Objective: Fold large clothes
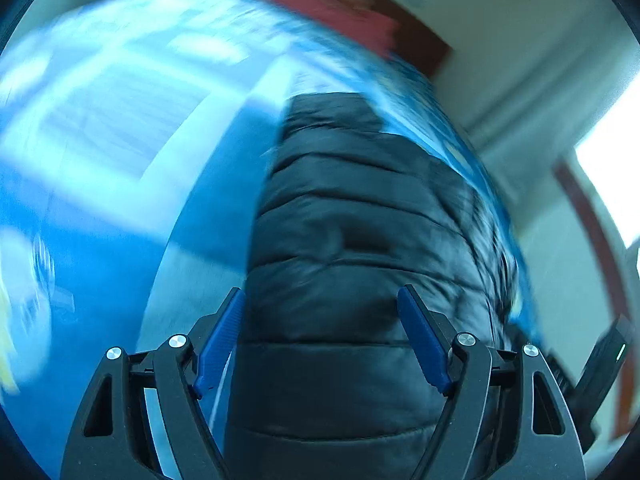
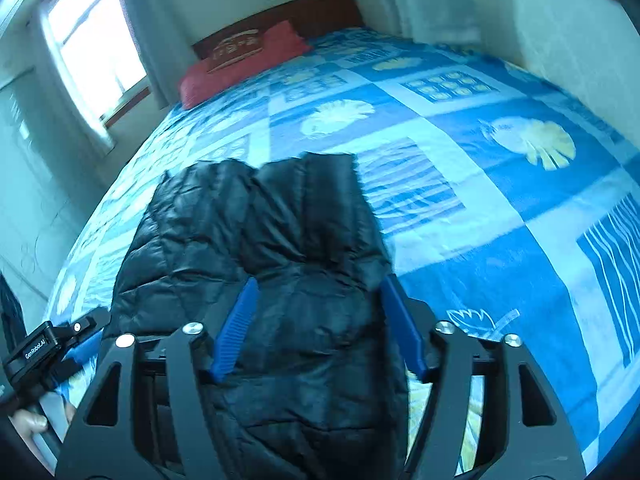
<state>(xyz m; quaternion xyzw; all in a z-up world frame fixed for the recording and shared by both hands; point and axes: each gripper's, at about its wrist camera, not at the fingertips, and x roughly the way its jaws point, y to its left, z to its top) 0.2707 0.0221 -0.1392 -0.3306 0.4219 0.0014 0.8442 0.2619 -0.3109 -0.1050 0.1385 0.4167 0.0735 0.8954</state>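
Black puffer jacket lay folded on the blue patterned bedspread, a red pillow by the headboard. Left gripper and right gripper both hovered spread wide above it, gripping nothing.

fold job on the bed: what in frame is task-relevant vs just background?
Task-relevant:
- black puffer jacket, lying on the bed
- left gripper, jaws open, jacket between them
- right gripper, jaws open over the jacket

Background:
- blue patterned bedspread
- red pillow at the headboard
- wooden headboard
- window and curtain
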